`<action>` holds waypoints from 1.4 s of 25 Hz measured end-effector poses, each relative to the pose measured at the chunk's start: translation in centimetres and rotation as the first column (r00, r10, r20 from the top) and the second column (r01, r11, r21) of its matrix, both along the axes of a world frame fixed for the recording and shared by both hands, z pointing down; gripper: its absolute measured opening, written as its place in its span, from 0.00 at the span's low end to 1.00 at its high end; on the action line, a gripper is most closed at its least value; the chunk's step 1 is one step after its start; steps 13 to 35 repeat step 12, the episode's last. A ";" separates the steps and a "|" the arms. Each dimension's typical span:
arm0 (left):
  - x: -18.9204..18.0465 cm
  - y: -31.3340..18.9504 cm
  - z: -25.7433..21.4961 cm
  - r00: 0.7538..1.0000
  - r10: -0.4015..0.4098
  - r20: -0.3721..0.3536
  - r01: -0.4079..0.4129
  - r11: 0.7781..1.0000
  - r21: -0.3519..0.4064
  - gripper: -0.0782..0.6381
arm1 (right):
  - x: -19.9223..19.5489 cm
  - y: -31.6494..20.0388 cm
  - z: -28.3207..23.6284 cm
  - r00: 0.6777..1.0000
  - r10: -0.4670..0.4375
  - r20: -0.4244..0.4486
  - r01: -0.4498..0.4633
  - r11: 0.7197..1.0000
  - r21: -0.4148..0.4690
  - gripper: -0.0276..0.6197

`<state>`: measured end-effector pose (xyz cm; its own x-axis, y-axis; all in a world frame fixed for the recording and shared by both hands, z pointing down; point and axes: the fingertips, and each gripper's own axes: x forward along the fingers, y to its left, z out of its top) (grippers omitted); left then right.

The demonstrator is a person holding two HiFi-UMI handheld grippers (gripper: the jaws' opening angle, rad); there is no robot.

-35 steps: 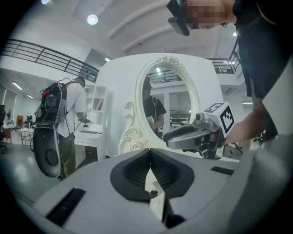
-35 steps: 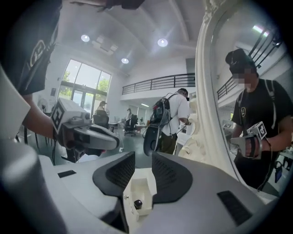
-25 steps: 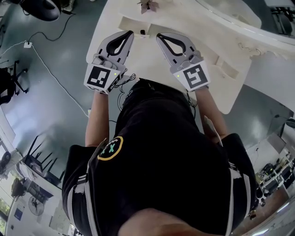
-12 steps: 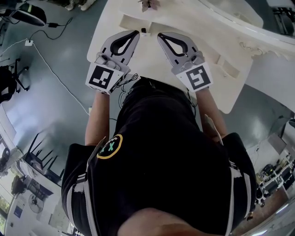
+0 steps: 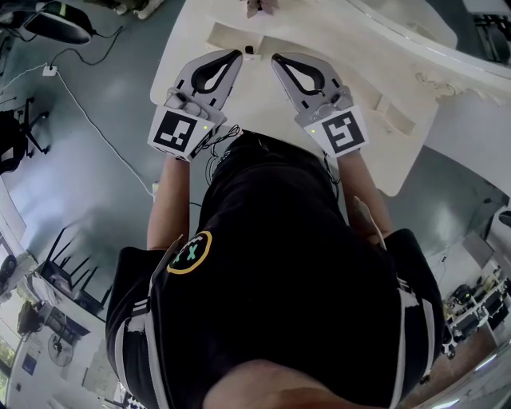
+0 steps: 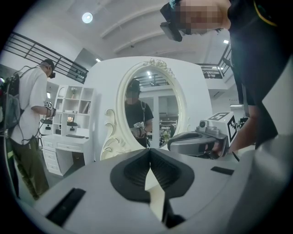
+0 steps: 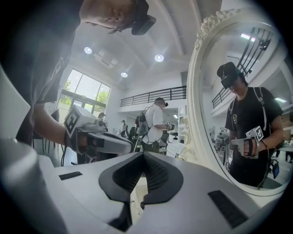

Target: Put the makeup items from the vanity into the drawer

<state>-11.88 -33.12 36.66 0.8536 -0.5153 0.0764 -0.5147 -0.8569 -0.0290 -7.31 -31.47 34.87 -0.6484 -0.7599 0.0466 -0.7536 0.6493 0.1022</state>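
Tips of the left gripper (image 5: 238, 54) and the right gripper (image 5: 275, 57) angle toward each other over the white vanity (image 5: 367, 152). Both are held level and point at its back. Each gripper view shows its own 2 jaws pressed together at the front with nothing between them, so both tongs are closed and empty.

The nearest thing that could be a makeup item is 1 small dark item (image 5: 249, 53) on the vanity top, at the foot of a raised ledge (image 5: 227, 36). It lies just ahead of the gap between the 2 tips and somewhat closer to the left one. It is too small in the head view to tell what it is or which way its long axis runs, and neither gripper view shows it. A brownish thing (image 5: 257, 7) sits further back, at the edge of the head view.

The left gripper looks the better placed: a short push forward and a little to its right, with the jaws opened first. The oval mirror (image 6: 151, 105) stands straight ahead of it. I cannot make out the drawer with any certainty, so where the item should go is not settled.
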 end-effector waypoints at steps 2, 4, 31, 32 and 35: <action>-0.1 0.0 0.1 1.000 -0.003 0.001 0.003 1.000 -0.003 0.14 | 0.0 -0.1 0.0 1.000 0.000 0.002 0.000 1.000 -0.003 0.07; -0.2 0.0 0.2 1.000 -0.005 0.001 0.005 1.000 -0.008 0.14 | 0.0 0.0 0.1 1.000 -0.002 0.003 0.002 1.000 -0.002 0.07; -0.6 -0.3 0.7 1.000 -0.025 0.003 0.025 1.000 -0.016 0.14 | -0.1 -0.3 0.4 1.000 0.000 0.011 0.000 1.000 -0.007 0.07; -0.6 -0.3 0.7 1.000 -0.025 0.003 0.025 1.000 -0.016 0.14 | -0.1 -0.3 0.4 1.000 0.000 0.011 0.000 1.000 -0.007 0.07; -0.6 -0.3 0.7 1.000 -0.025 0.003 0.025 1.000 -0.016 0.14 | -0.1 -0.3 0.4 1.000 0.000 0.011 0.000 1.000 -0.007 0.07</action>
